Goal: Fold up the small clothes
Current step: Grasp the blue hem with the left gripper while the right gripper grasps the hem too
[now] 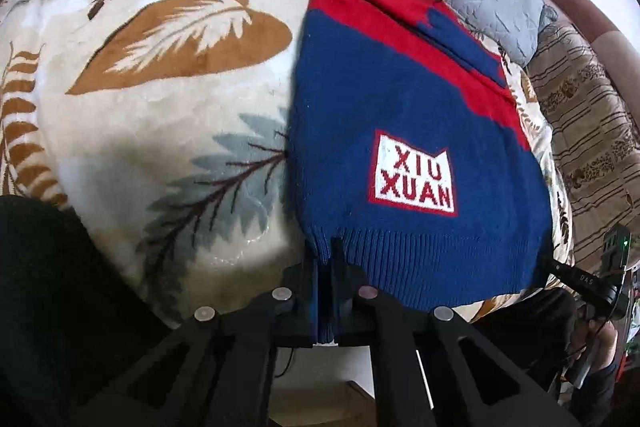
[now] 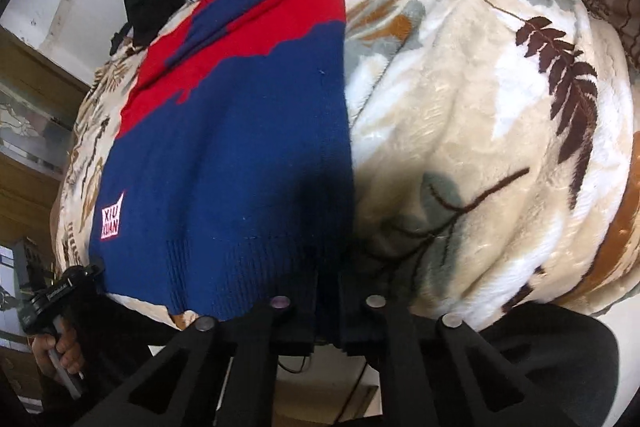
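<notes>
Left gripper (image 1: 326,267) and right gripper (image 2: 328,291) each clench the sweater's (image 1: 400,107) near hem.

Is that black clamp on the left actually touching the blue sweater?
Touching. The left wrist view shows the left gripper closed on the sweater, its ribbed hem pinched between the fingers.

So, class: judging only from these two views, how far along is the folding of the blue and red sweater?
Done: the sweater lies flat on the leaf-print blanket, both sleeves apparently folded in, since its side edges run straight.
In hand: the left gripper and right gripper are each shut on a corner of the ribbed hem.
Left: lifting the hem toward the red collar end; no crosswise fold shows yet.
</notes>
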Available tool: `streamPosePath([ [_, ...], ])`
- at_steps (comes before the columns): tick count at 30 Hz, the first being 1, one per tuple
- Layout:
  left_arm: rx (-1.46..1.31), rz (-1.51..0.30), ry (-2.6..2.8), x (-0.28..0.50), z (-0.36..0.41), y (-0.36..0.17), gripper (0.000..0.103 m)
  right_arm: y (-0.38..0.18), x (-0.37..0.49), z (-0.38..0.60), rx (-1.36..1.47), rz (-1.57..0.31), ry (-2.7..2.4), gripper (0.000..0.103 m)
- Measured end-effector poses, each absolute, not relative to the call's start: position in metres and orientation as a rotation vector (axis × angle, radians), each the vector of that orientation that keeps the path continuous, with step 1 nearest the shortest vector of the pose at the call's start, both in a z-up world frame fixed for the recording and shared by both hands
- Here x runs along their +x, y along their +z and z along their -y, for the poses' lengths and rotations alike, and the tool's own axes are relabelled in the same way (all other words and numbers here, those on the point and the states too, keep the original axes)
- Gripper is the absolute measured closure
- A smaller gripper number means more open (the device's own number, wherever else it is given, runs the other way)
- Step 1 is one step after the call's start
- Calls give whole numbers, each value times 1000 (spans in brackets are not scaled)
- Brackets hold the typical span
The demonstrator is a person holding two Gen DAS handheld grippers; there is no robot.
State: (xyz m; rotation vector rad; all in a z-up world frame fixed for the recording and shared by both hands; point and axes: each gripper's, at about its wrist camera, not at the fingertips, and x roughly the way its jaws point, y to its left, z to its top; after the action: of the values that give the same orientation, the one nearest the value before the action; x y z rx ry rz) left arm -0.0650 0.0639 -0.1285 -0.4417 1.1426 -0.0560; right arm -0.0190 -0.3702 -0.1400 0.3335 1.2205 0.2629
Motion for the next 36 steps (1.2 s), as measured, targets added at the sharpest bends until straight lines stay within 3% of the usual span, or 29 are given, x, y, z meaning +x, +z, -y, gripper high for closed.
streamPosePath([
  [5,-458,-1015,-76,-82,-76,-92,99,-108,-28,391,361,-1154,251,98],
  [11,-480,-1122,-81,-72,-66,-124,97,-127,-26,406,553,-1145,310,90],
  [12,-480,-1111,-78,-72,-66,-123,94,-127,-28,405,559,-1129,317,67],
  [13,-481,-1106,-87,-70,-65,-122,81,-126,-29,403,550,-1116,324,45],
  [14,-479,-1108,-91,-70,-64,-122,55,-124,-30,402,532,-1107,319,11],
  [15,-462,-1121,-84,-69,-61,-124,45,-123,-31,402,524,-1100,314,11],
  [17,-427,-1132,-72,-61,-50,-126,43,-129,-24,394,527,-1129,319,15],
  [18,-406,-1136,-74,-60,-47,-124,45,-132,-23,390,520,-1144,315,35],
  [19,-384,-1137,-74,-59,-45,-124,77,-135,-20,385,497,-1171,303,55],
  [20,-382,-1150,-72,-57,-43,-126,98,-143,-16,378,453,-1232,272,98],
  [24,-426,-1079,-85,-68,-62,-101,99,-138,-13,375,415,-1257,276,98],
  [27,-458,-987,-91,-78,-74,-74,99,-103,-21,388,460,-1174,306,98],
  [29,-446,-1028,-72,-71,-77,-88,99,-87,-24,396,482,-1131,315,98],
  [32,-500,-1177,-41,-58,-77,-131,99,-119,-16,402,514,-1202,299,98],
  [34,-511,-1128,-48,-61,-77,-118,99,-143,-14,406,589,-1249,302,98],
  [36,-486,-1015,-83,-66,-76,-87,99,-130,-19,408,629,-1193,332,98],
])
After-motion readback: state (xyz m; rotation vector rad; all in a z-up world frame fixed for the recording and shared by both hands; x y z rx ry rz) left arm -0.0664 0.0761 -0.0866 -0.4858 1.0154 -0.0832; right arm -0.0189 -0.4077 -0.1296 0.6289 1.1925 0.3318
